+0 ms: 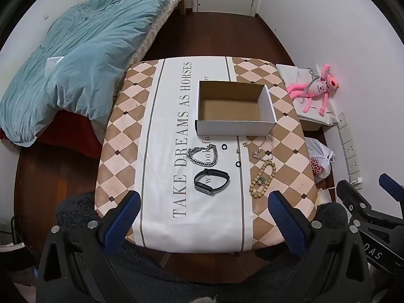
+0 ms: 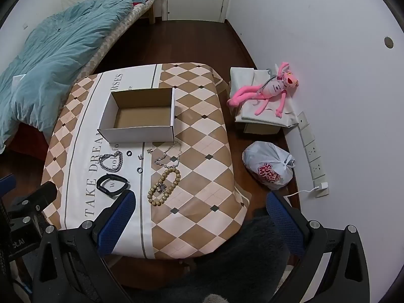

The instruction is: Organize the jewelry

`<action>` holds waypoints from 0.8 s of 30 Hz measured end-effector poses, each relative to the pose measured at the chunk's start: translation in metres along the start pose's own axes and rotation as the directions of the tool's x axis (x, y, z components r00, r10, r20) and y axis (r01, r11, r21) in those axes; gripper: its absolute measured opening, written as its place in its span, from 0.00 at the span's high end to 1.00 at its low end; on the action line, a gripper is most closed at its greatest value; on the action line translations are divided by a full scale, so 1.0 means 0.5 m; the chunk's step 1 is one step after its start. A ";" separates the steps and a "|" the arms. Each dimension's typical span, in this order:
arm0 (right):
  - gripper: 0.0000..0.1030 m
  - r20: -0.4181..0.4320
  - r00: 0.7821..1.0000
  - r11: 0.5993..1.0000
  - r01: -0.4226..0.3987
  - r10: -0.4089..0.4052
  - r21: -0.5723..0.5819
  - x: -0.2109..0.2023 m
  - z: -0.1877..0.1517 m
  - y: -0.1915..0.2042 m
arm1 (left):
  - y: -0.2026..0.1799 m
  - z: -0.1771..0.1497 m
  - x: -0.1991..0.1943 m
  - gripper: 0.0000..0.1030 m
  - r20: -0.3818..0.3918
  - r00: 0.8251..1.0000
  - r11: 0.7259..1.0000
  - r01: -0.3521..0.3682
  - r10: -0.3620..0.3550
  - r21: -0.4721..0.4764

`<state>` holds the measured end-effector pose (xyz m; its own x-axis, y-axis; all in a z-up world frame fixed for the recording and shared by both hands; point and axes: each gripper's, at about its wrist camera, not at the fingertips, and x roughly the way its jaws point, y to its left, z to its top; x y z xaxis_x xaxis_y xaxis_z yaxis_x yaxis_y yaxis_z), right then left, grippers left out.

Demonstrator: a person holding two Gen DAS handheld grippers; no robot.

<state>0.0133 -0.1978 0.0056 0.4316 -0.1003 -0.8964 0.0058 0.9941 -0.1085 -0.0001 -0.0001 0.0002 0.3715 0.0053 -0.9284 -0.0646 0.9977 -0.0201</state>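
An open, empty white cardboard box [image 1: 234,126] [image 2: 137,132] stands at mid-table. In front of it lie a silver chain bracelet [image 1: 202,155] [image 2: 111,162], a black smart band [image 1: 211,182] [image 2: 112,184], a wooden bead bracelet [image 1: 262,179] [image 2: 164,185], a thin silver necklace [image 1: 263,149] [image 2: 169,156], two small black rings [image 1: 223,147] [image 1: 237,163] and small earrings [image 1: 244,144]. My left gripper [image 1: 204,199] is open and empty above the table's near edge. My right gripper [image 2: 200,199] is open and empty, to the right of the left one.
The table wears a checked cloth [image 1: 121,126] reading "TAKE DREAMS AS HORSES". A bed with a teal duvet [image 1: 83,50] lies left. A pink plush toy [image 2: 267,91] on a covered box, a white plastic bag [image 2: 267,165] and a wall power strip [image 2: 313,151] are right.
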 end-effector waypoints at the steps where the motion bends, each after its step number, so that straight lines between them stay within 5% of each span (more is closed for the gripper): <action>1: 0.00 0.002 1.000 1.000 0.005 -0.005 -0.001 0.000 0.000 0.000 | 0.000 0.000 0.000 0.00 0.000 1.000 1.000 0.000 0.000 0.000; 24: 0.00 0.006 1.000 1.000 0.001 -0.001 0.003 -0.012 0.006 -0.002 | -0.001 0.000 -0.001 0.00 0.005 1.000 1.000 -0.003 0.003 0.001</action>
<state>0.0135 -0.1983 0.0124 0.4371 -0.1009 -0.8937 0.0084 0.9941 -0.1081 -0.0005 -0.0005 0.0007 0.3761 0.0083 -0.9266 -0.0648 0.9977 -0.0174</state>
